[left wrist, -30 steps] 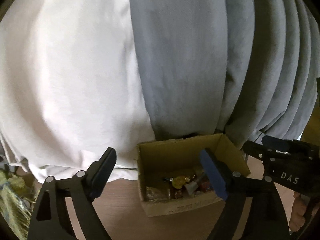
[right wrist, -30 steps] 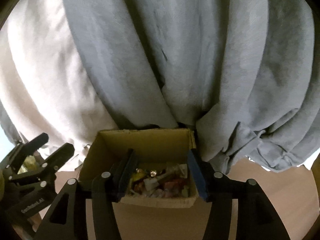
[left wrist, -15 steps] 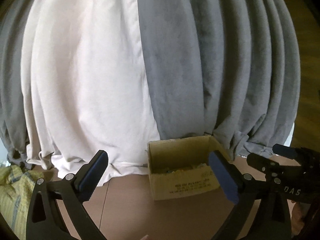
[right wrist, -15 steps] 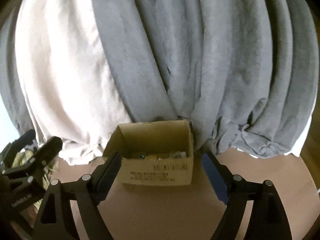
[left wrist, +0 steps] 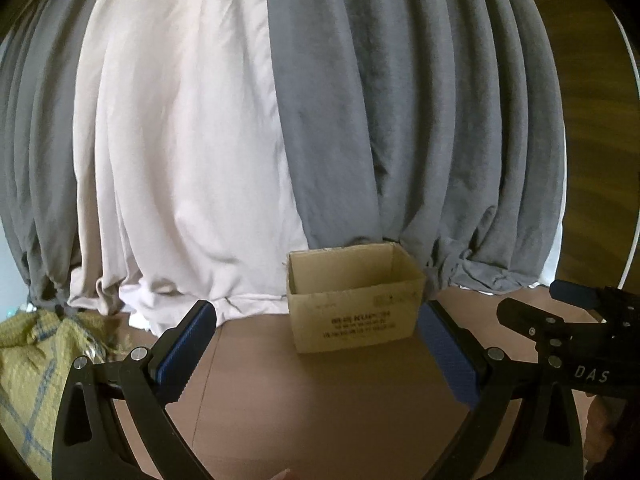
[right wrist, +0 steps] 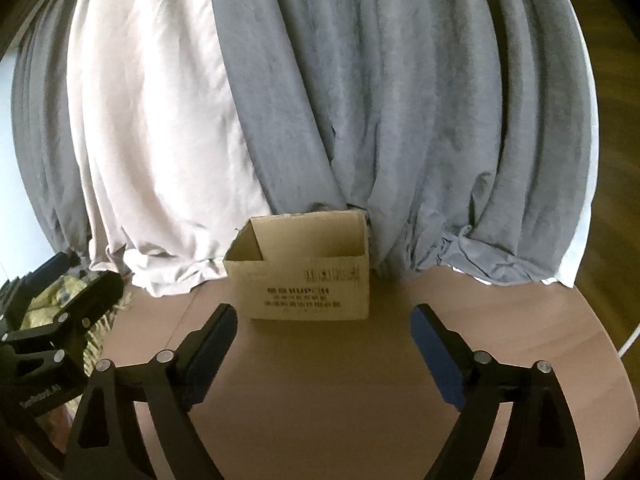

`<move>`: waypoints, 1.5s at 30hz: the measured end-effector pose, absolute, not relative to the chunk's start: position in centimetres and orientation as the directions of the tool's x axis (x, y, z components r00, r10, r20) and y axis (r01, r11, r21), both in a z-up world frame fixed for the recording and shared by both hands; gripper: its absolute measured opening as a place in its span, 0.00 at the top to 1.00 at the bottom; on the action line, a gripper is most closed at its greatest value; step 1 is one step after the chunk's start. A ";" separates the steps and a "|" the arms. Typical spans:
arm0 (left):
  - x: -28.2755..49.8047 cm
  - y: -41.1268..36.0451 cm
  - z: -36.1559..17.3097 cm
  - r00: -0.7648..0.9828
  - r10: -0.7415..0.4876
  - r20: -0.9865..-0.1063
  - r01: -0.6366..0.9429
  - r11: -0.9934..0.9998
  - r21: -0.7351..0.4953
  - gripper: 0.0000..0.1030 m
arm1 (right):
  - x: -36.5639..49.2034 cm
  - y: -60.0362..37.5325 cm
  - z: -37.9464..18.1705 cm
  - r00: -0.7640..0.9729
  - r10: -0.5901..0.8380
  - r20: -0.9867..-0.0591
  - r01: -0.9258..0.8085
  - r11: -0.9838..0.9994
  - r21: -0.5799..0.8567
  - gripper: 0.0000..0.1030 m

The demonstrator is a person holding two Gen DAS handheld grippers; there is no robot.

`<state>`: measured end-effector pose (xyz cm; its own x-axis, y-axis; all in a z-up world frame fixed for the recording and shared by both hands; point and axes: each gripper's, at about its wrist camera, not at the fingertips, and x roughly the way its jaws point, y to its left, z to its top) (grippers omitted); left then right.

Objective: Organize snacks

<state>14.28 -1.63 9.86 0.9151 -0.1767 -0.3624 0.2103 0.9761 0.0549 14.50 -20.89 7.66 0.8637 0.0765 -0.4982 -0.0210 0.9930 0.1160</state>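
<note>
Pulled back from the cardboard box (left wrist: 354,314) since a second ago; snacks inside now hidden below its rim. Nearest, left gripper (left wrist: 320,350) and right gripper (right wrist: 323,346), both spread wide, empty. Beyond, one box, against two curtains (left wrist: 360,120), pale and grey.

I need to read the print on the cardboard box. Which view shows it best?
The right wrist view: the cardboard box faces it almost squarely, printed front larger, though the print is blurred. The left wrist view shows the box angled and smaller, with fainter print.
</note>
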 end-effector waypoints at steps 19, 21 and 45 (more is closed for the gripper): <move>8.5 -2.2 8.7 0.904 -0.186 -0.385 0.206 0.978 0.011 0.00 | 7.9 -21.7 6.9 0.870 0.097 -0.483 -0.058 0.994 0.096 0.13; 8.2 -2.3 8.7 0.906 -0.182 -0.382 0.203 0.979 0.014 0.00 | 7.9 -21.7 6.9 0.870 0.098 -0.483 -0.058 0.994 0.097 0.13; 7.2 -1.8 8.7 0.909 -0.171 -0.380 0.190 0.982 0.012 0.00 | 7.0 -21.5 7.3 0.870 0.114 -0.480 -0.078 0.993 0.094 0.13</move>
<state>7.24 -1.76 8.70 0.9090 -0.1713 -0.3799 0.1898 0.9818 0.0116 6.97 -21.51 7.33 0.8700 0.1135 -0.4798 -0.0777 0.9925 0.0940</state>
